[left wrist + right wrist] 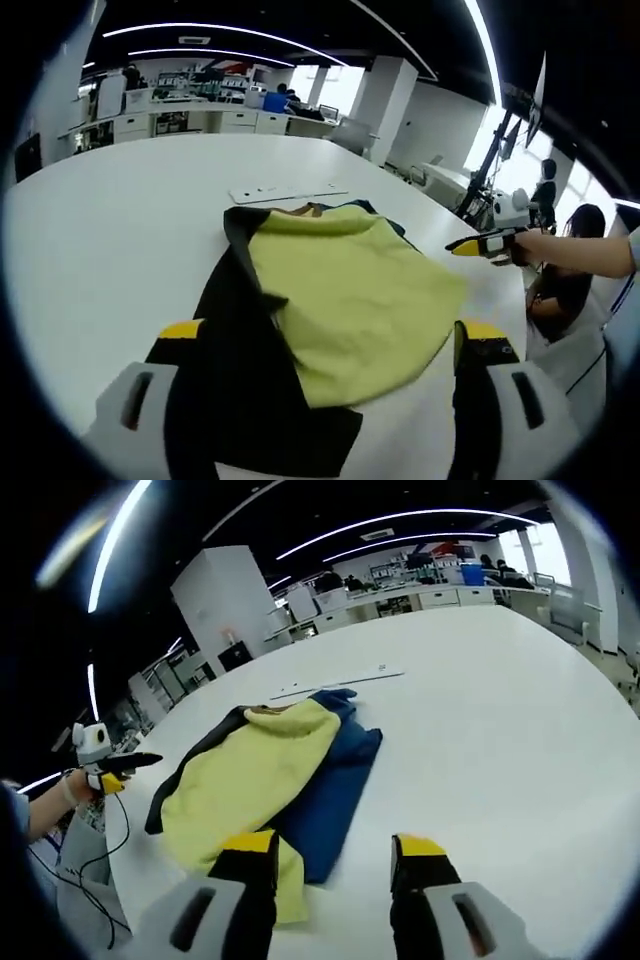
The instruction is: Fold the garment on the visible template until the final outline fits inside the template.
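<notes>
Garment lying part-folded on the white table.
Yellow-green panel lies over black and blue parts, near the table's edge. Left gripper and right gripper both hover above it, jaws spread wide, holding nothing.

The right gripper rises from the bottom of the frame, its two yellow-tipped jaws spread apart with nothing between them. Just above them, left of centre, the garment lies on the white table: a yellow-green panel over a blue part (a dark strip runs along its left edge). At the far left edge the left gripper hovers, held in a hand.
</notes>
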Demonstrator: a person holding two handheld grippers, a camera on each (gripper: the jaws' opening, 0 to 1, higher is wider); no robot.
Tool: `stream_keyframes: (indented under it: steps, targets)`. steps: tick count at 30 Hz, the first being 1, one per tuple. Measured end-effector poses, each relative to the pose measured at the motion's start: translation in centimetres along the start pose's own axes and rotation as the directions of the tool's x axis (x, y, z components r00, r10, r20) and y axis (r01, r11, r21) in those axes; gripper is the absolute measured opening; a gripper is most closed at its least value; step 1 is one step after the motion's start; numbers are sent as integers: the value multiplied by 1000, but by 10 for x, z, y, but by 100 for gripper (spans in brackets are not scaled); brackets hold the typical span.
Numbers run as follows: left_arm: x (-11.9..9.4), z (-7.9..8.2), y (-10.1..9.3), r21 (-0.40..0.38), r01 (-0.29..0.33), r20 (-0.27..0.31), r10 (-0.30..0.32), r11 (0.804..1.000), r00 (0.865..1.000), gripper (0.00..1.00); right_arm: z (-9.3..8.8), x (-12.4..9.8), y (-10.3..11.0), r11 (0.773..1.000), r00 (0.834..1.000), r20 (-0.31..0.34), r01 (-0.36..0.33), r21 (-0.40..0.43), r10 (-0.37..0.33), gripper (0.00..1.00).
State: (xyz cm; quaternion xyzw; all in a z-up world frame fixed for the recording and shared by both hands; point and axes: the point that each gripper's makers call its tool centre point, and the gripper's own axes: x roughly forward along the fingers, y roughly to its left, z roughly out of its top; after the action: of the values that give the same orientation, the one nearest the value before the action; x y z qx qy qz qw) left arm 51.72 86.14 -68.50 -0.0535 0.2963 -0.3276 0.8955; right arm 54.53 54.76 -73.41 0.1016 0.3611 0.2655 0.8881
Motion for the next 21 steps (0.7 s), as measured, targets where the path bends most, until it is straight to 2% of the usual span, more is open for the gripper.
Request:
stream_keyframes:
  steps: [3, 7, 9, 10, 11, 13, 18, 21]
  targets:
    - [-3, 2, -4, -1, 0, 12, 0, 1000, 1000, 96, -7, 3, 3, 1000, 1000, -18, -14, 23, 14, 35]
    - [-7, 3, -7, -3, 7, 24, -6, 1000, 1000, 96, -25, 8, 5, 998, 996, -81, -32, 46, 35, 21]
    - [-10, 4, -7, -7, 4, 31, -4, 1000, 1000, 95, -32, 11, 3, 999, 995, -92, -17, 44, 21, 15]
    - [-12, 4, -7, -9, 2, 35, -2, 1000, 999, 94, -33, 11, 2, 999, 996, -91, -13, 50, 18, 11]
    - [-14, 5, -7, -13, -1, 38, 1, 1000, 999, 94, -31, 11, 5, 994, 997, -69, -15, 107, 22, 8]
    - [-18, 4, -7, -11, -7, 43, 7, 1000, 999, 93, -28, 11, 7, 992, 998, -46, -29, 125, 35, 6]
    - [-21, 0, -5, -27, -13, 39, 14, 1000, 999, 92, -28, 9, 10, 991, 998, -46, -24, 131, 30, 0]
    - [-22, -1, -7, -29, -12, 39, 14, 1000, 999, 91, -24, 5, 9, 990, 999, -33, -25, 136, 29, 0]
